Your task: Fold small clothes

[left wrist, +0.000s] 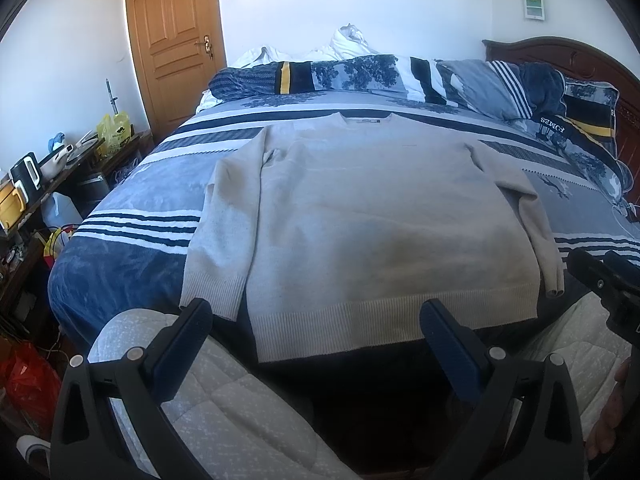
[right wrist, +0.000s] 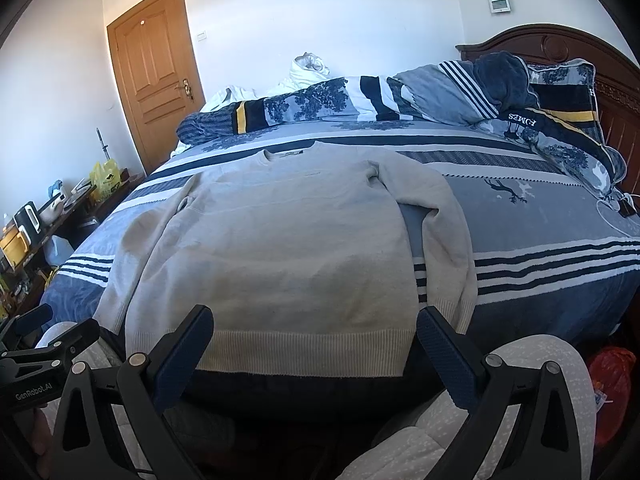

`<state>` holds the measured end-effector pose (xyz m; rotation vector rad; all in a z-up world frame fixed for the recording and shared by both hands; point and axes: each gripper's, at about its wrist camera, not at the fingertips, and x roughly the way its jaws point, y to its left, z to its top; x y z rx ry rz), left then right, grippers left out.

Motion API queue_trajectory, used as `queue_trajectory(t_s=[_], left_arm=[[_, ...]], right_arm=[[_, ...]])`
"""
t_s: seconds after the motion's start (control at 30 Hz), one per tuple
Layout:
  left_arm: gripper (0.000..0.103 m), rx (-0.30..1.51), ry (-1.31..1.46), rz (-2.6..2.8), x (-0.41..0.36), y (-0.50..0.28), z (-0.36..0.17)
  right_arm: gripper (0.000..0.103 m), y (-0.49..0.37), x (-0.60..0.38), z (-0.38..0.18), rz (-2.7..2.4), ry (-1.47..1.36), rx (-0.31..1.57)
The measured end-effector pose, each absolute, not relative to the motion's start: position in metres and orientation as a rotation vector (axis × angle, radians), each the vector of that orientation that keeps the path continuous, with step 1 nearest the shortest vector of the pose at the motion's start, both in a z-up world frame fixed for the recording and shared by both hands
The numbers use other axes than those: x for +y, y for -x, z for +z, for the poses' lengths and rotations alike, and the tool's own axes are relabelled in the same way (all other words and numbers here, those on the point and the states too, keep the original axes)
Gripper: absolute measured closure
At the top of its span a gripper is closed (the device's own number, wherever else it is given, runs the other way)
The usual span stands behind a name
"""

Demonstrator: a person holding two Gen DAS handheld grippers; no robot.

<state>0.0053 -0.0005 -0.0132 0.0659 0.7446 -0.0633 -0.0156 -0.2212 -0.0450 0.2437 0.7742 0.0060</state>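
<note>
Left gripper [left wrist: 316, 320]: spread wide, empty, just short of the hem.
Right gripper [right wrist: 314, 326]: likewise.
Pale grey knitted sweater [left wrist: 376, 216]: flat on striped blue-grey bed [left wrist: 132, 184], collar away, sleeves alongside.

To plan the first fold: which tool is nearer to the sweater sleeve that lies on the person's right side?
Right. The right tool hovers open before the hem, close beside that sleeve. The left tool is open at the hem's other end.
</note>
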Motion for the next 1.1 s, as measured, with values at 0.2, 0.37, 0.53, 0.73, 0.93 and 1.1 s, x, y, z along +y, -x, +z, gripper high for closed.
queue_trajectory(t_s=[0.2, 0.37, 0.53, 0.73, 0.93, 1.1], left_arm=[[0.000, 0.745, -0.068, -0.062, 0.000, -0.005, -0.013], [0.000, 0.753, -0.064, -0.063, 0.000, -0.005, -0.014], [0.000, 0.772, -0.061, -0.060, 0.000, -0.005, -0.016], [0.000, 0.776, -0.034, -0.023, 0.010, -0.008, -0.011], [0.000, 0.756, -0.022, 0.057, 0.035, -0.029, 0.001], [0.000, 0.806, 0.061, 0.126, 0.074, -0.065, -0.008]], right_arm=[[0.000, 0.016, -0.221, -0.045, 0.007, -0.245, 0.773], [0.000, 0.015, -0.219, -0.044, 0.010, -0.238, 0.787], [0.000, 0.013, -0.214, -0.033, 0.016, -0.223, 0.792], [0.000, -0.002, -0.202, -0.008, 0.022, -0.173, 0.761], [0.000, -0.035, -0.183, 0.008, 0.086, -0.157, 0.766], [0.000, -0.069, -0.160, 0.015, 0.193, -0.154, 0.776]])
